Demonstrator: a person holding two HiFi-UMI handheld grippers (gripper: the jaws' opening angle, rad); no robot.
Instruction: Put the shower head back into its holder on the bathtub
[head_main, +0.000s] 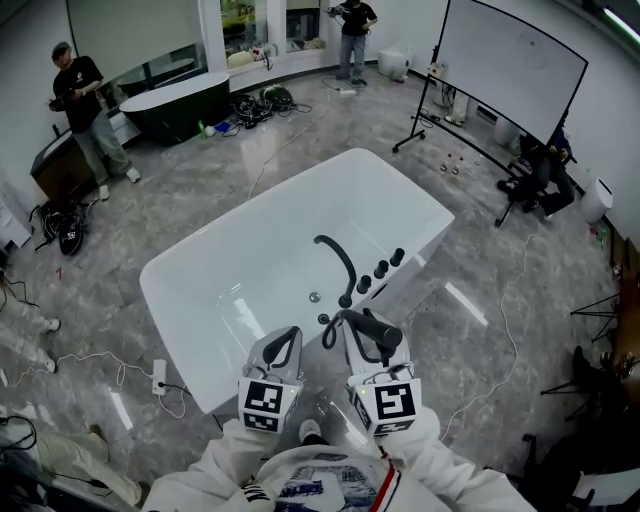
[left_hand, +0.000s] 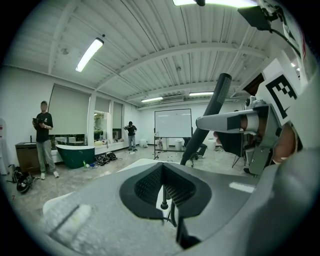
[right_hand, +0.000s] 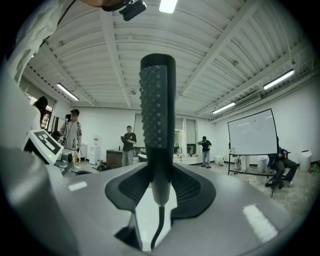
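The black shower head (head_main: 388, 331) lies across the jaws of my right gripper (head_main: 368, 340), which is shut on its handle. Its hose (head_main: 330, 332) loops down to the near rim of the white bathtub (head_main: 230, 270). In the right gripper view the head (right_hand: 158, 115) stands upright between the pads (right_hand: 187, 187), its studded face showing. A black spout (head_main: 338, 260) and a row of black fittings (head_main: 381, 268) sit on that rim; which one is the holder I cannot tell. My left gripper (head_main: 286, 340) is shut and empty beside the right one, over the tub's near corner.
A whiteboard on wheels (head_main: 510, 65) stands at the back right. A dark green tub (head_main: 180, 100) and cable piles (head_main: 255, 108) are behind. People stand at the far left (head_main: 85, 110) and far back (head_main: 355, 35); one sits at the right (head_main: 545, 175). A power strip (head_main: 160, 375) lies on the floor.
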